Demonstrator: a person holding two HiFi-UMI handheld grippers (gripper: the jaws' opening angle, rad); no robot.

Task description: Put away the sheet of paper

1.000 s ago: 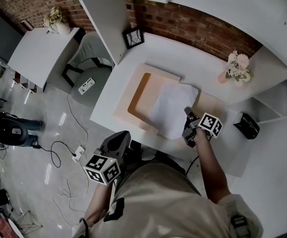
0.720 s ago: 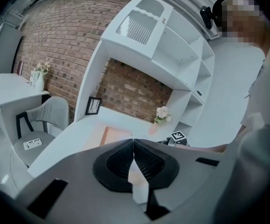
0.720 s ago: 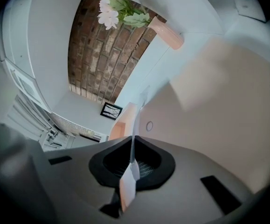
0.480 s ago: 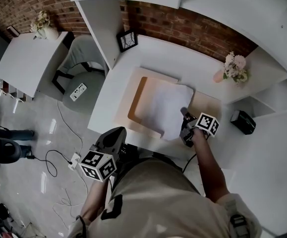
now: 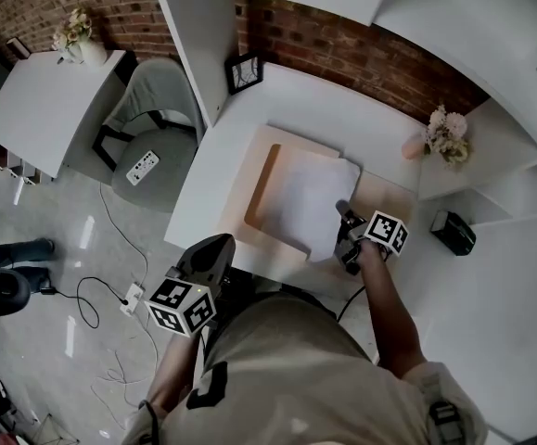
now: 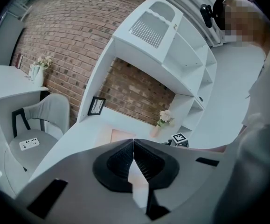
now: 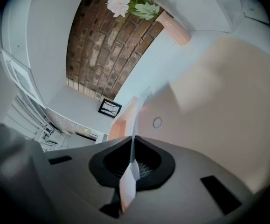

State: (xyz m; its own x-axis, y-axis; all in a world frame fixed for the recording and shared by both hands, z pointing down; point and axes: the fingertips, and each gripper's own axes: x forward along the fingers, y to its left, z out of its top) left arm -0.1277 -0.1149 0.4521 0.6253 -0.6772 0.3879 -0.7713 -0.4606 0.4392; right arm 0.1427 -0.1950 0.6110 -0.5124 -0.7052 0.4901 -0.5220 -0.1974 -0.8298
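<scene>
Sheet of paper [image 5: 305, 202] pinched in right gripper [image 7: 133, 156], left gripper [image 6: 134, 148] well apart

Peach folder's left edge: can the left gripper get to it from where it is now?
Probably yes. The left gripper is shut, empty and held off the desk's near edge; nothing stands between it and the peach folder's bare left side. The right gripper pinches the sheet of paper further right.

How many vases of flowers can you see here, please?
2: a pink vase at the right of the white desk; a pale vase on the white side table, upper left.
</scene>
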